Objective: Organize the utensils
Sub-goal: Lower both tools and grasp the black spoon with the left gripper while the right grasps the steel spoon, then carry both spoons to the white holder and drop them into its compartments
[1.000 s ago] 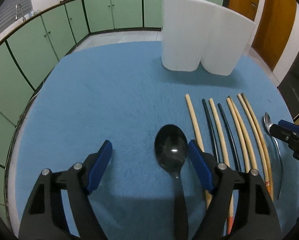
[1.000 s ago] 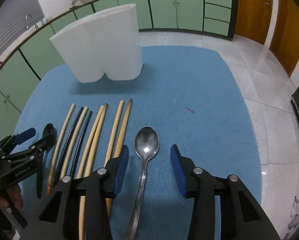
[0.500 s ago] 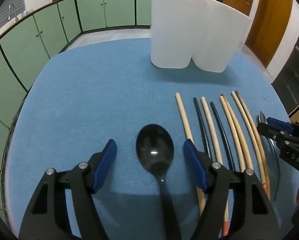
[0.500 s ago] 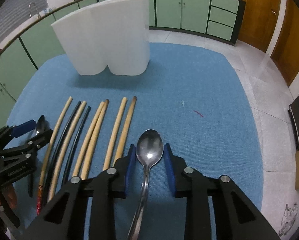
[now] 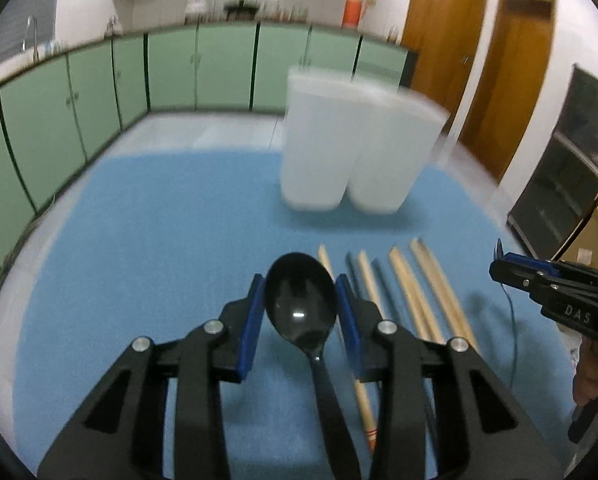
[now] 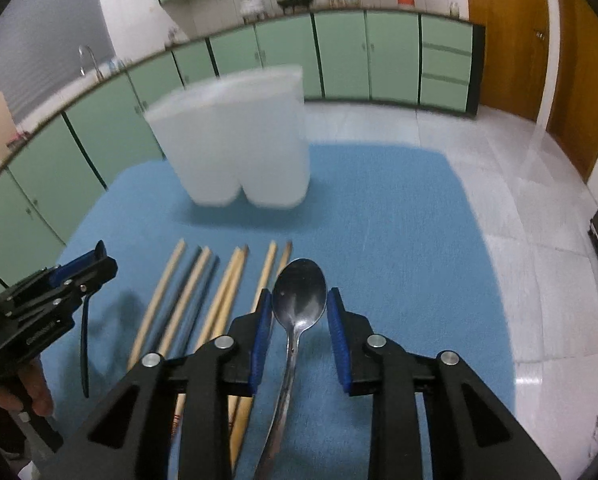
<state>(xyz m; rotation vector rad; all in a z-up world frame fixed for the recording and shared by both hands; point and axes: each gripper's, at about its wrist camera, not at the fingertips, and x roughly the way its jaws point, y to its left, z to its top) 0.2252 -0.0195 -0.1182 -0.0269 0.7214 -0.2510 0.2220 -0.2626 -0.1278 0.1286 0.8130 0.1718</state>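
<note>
My left gripper (image 5: 300, 320) is shut on a black spoon (image 5: 301, 304), bowl forward, lifted above the blue mat (image 5: 159, 248). My right gripper (image 6: 299, 326) is shut on a metal spoon (image 6: 299, 296), also lifted. Each gripper shows in the other's view, the right one in the left wrist view (image 5: 499, 264) and the left one in the right wrist view (image 6: 99, 258). Several tan and black chopsticks (image 6: 203, 304) lie side by side on the mat between the grippers. A white two-compartment holder (image 5: 355, 148) stands upright at the far side, also in the right wrist view (image 6: 239, 140).
The blue mat (image 6: 399, 240) covers the table; its far edge lies just behind the holder. Green cabinets (image 5: 99, 80) line the room beyond, with wooden doors (image 5: 499, 80) at the right. White floor (image 6: 519, 200) lies to the right of the table.
Both grippers have closed on their spoons and lifted them off the mat. The views have tilted up and the holder now looks blurred from motion.
</note>
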